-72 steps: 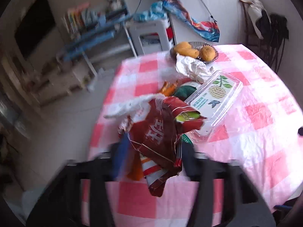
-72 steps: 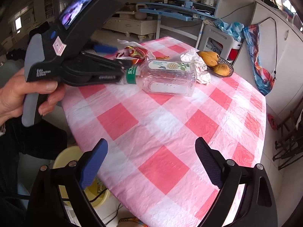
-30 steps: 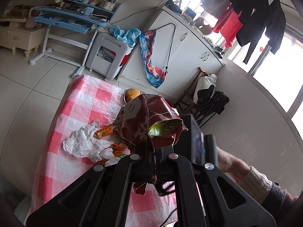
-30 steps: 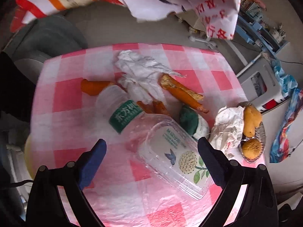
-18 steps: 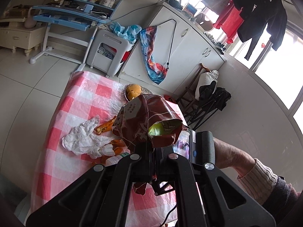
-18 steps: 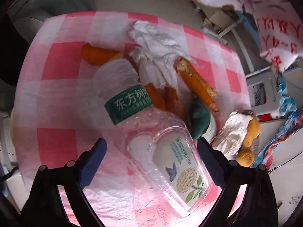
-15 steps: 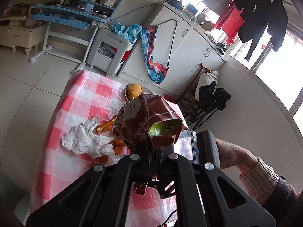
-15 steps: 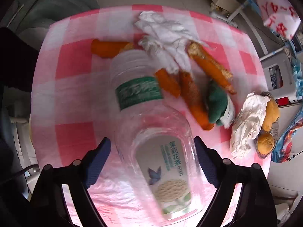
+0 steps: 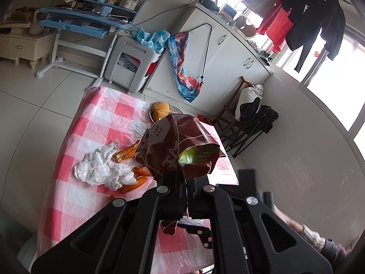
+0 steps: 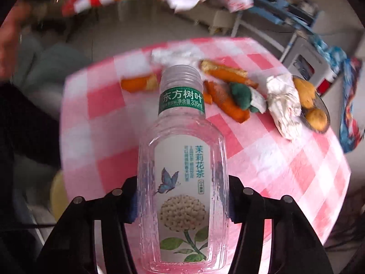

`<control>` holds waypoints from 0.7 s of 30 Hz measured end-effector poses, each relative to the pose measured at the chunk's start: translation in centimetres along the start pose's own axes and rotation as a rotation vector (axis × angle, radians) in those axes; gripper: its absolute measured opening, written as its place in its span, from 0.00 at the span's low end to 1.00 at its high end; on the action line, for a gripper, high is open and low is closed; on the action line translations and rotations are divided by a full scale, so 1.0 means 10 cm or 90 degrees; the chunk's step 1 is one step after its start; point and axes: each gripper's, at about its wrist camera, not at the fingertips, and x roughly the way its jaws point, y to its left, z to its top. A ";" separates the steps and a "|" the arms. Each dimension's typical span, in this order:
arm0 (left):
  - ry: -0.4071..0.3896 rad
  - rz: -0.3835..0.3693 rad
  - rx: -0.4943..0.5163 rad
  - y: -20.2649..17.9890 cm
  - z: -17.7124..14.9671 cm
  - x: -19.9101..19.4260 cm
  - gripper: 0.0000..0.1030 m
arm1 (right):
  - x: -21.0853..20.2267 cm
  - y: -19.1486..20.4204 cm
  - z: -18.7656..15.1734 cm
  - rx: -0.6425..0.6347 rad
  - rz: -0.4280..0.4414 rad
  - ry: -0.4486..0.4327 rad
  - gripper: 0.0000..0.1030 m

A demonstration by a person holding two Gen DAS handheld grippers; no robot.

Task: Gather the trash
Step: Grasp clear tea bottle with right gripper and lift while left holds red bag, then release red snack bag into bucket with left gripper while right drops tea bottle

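The left tongs (image 9: 186, 182) stay out of play, clamped tight on the snack bag (image 9: 180, 148) held clear of the desk (image 9: 102, 118), while the right tongs (image 10: 182, 203) are closing around the empty bottle (image 10: 182, 159), their pads at its sides.

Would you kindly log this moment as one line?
left gripper: shut on snack bag | right gripper: jaws closing around bottle | table: peels, tissues left

Bottle (image 10: 182, 171) on table (image 10: 296, 171); peels (image 10: 228, 100), tissue (image 10: 285, 105) beyond; fruit basket (image 10: 319, 114) right.
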 end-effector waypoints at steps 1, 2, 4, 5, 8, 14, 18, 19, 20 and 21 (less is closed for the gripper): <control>-0.003 0.001 -0.001 0.00 0.01 -0.01 0.03 | -0.08 -0.02 -0.03 0.034 0.017 -0.033 0.53; -0.007 0.002 -0.003 0.00 0.01 -0.03 0.03 | -0.18 -0.04 -0.05 0.059 0.034 -0.060 0.53; -0.017 0.003 -0.012 0.03 0.01 -0.07 0.03 | -0.38 -0.06 0.00 0.109 0.087 -0.133 0.53; -0.023 0.006 -0.016 0.05 0.02 -0.10 0.03 | -0.49 -0.08 0.00 0.143 0.130 -0.178 0.53; -0.039 0.013 -0.026 0.10 0.03 -0.17 0.03 | -0.62 -0.08 -0.01 0.219 0.260 -0.277 0.54; -0.042 0.047 -0.031 0.21 -0.01 -0.26 0.03 | -0.51 0.59 -0.02 0.143 0.365 -0.210 0.54; -0.022 0.083 -0.014 0.20 -0.14 -0.30 0.03 | -0.21 1.23 -0.14 0.033 0.386 -0.072 0.54; -0.015 0.093 -0.007 0.19 -0.18 -0.32 0.03 | -0.14 1.37 -0.18 0.006 0.385 -0.042 0.54; -0.008 0.102 -0.002 0.19 -0.24 -0.34 0.03 | -0.06 1.51 -0.22 -0.019 0.382 -0.009 0.54; 0.000 0.112 -0.002 0.19 -0.33 -0.37 0.03 | 0.01 1.60 -0.26 -0.039 0.377 0.017 0.54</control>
